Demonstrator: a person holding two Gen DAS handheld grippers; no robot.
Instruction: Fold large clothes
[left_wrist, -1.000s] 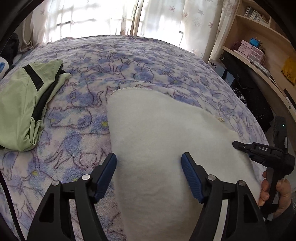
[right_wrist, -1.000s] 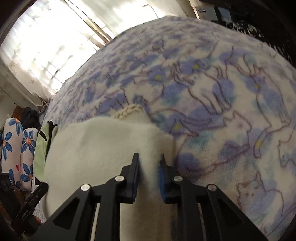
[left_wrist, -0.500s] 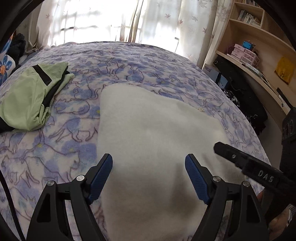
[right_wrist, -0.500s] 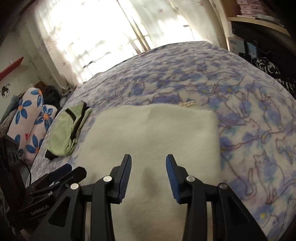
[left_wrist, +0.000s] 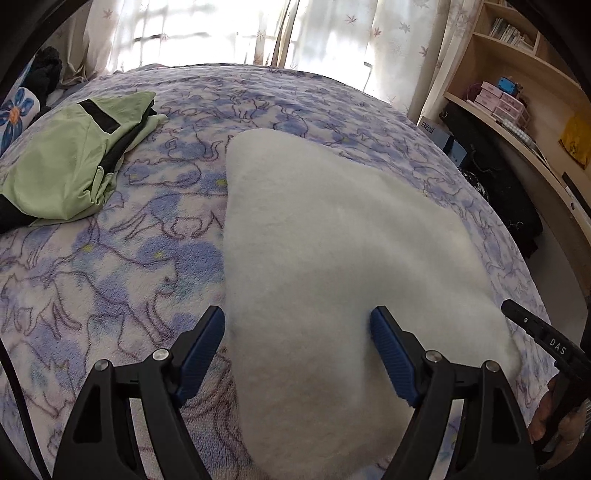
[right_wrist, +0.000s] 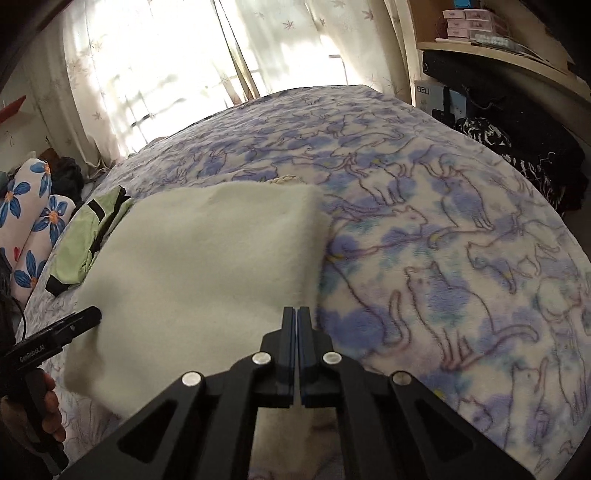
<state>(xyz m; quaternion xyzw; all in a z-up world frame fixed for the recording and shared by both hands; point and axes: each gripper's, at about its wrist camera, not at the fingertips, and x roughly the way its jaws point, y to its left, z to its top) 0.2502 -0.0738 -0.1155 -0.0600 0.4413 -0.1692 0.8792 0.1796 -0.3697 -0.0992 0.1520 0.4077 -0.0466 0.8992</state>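
Note:
A folded white fleece garment (left_wrist: 332, 240) lies flat on the cat-print blanket (left_wrist: 110, 277). My left gripper (left_wrist: 297, 332) hovers open over the garment's near left edge, with one blue pad on either side of that edge and nothing pinched. In the right wrist view the same garment (right_wrist: 207, 266) lies ahead and to the left. My right gripper (right_wrist: 297, 312) is shut, pads pressed together, just above the garment's near right edge, and no cloth shows between them. The other gripper's tip shows at the side of each view: the right gripper (left_wrist: 517, 314), the left gripper (right_wrist: 92, 315).
A folded green garment with black trim (left_wrist: 66, 166) lies on the bed to the left of the white one. Flower-print pillows (right_wrist: 29, 229) lie beyond it. Wooden shelves (left_wrist: 517, 110) and dark bags stand along the bed's right side. Curtains hang behind the bed.
My right gripper let go of the white garment's edge, opened, drew back and upward, then shut empty. My left gripper drew back a little and stayed open.

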